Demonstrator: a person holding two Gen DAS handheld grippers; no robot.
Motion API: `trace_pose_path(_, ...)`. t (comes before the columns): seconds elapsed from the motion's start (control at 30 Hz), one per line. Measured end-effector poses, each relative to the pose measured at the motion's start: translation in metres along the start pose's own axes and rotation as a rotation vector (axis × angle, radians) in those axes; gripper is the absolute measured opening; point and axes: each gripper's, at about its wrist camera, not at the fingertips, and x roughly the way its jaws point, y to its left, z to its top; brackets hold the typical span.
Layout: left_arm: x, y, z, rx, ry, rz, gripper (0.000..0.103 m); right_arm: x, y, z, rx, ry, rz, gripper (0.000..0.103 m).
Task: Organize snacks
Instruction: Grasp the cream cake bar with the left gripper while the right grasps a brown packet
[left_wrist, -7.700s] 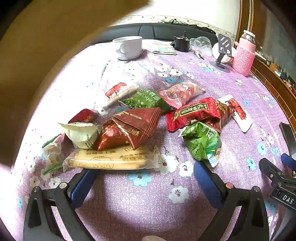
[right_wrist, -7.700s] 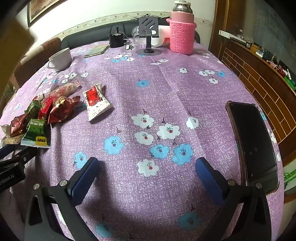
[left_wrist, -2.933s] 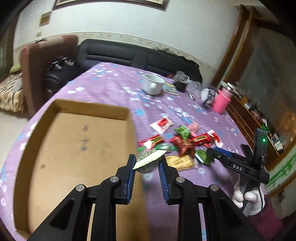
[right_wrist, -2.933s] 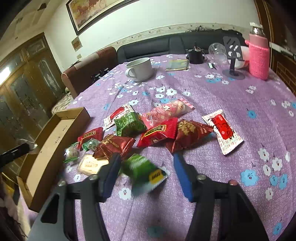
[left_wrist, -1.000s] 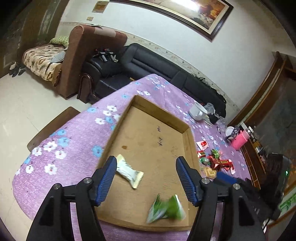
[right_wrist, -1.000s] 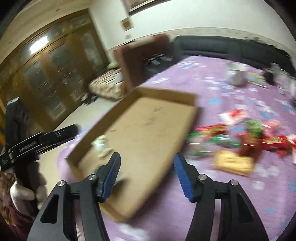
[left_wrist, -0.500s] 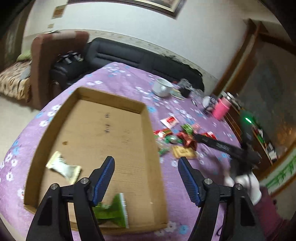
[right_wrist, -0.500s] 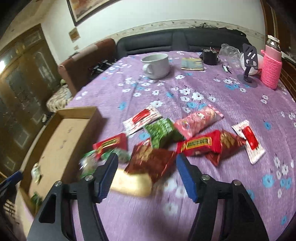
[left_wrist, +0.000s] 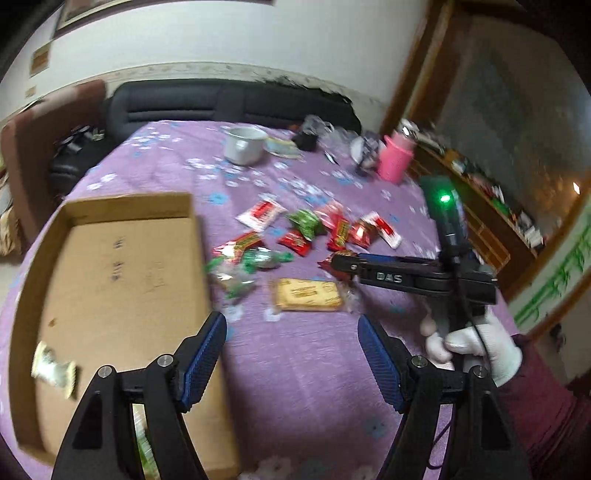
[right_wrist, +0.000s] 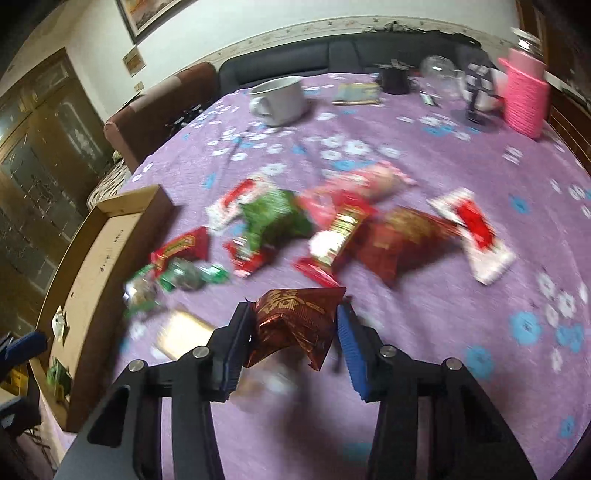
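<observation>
Closing on a dark red foil snack packet (right_wrist: 295, 325), right tongs (right_wrist: 293, 332) low in the centre of the right wrist view, both blue pads (right_wrist: 347, 339) already against the packet's sides, so grasping it. Seen also at mid right of the left wrist view as right tongs (left_wrist: 334, 263), carried by a white-gloved hand (left_wrist: 476, 347) with a dark red sleeve (left_wrist: 546, 413) at lower right, green light lit on the handle.

Standing wide and released, left tongs (left_wrist: 291, 347) at the bottom centre of the left wrist view, nothing between the blue pads (left_wrist: 203, 354), only purple flowered cloth of the surface (left_wrist: 303, 376) beneath.

Lying at left of that view, shallow cardboard box (left_wrist: 110, 280), holding a pale wrapped snack (left_wrist: 55, 371) at its lower left corner and a green packet (left_wrist: 142, 435), half hidden behind the left finger.

Scattered at mid frame, just right of the box: flat yellow biscuit pack (left_wrist: 308, 293), green-and-clear wrappers (left_wrist: 255, 260), a red bar (left_wrist: 242, 242), a green pouch (left_wrist: 306, 221), more red packets (left_wrist: 343, 230), and two white-and-red sachets (left_wrist: 260, 214). Blurred by motion, so labels unreadable.

Standing at the upper part of the frame, well apart from the snacks: white mug (left_wrist: 243, 146), pink knitted-sleeve bottle (left_wrist: 395, 160), small dark items between them. Beyond the surface, black sofa (left_wrist: 229, 107) and brown armchair (left_wrist: 40, 122).
</observation>
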Motion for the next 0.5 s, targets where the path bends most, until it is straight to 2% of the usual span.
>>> trace_pose_path(0.13,0.037,-0.022,0.014,0.062,0.07,-0.012,0.077,-0.014,-0.031,-0.01,0.043,-0.037,0.018,0.047)
trace_pose_path(0.23,0.07,-0.033,0.026,0.088,0.117,-0.003,0.077,-0.016,-0.052,-0.014,0.111,-0.051,0.064,0.047)
trace_pose_path(0.33,0.101,-0.039,0.039,0.108,0.15,0.0,0.077,-0.016,-0.058,-0.011,0.13,-0.052,0.093,0.047)
trace_pose_path(0.4,0.121,-0.039,0.048,0.109,0.193,-0.026,0.077,-0.016,-0.057,-0.012,0.124,-0.052,0.094,0.047)
trace_pose_path(0.5,0.146,-0.032,0.05,0.089,0.292,-0.039,0.077,-0.016,-0.058,-0.012,0.131,-0.05,0.103,0.047)
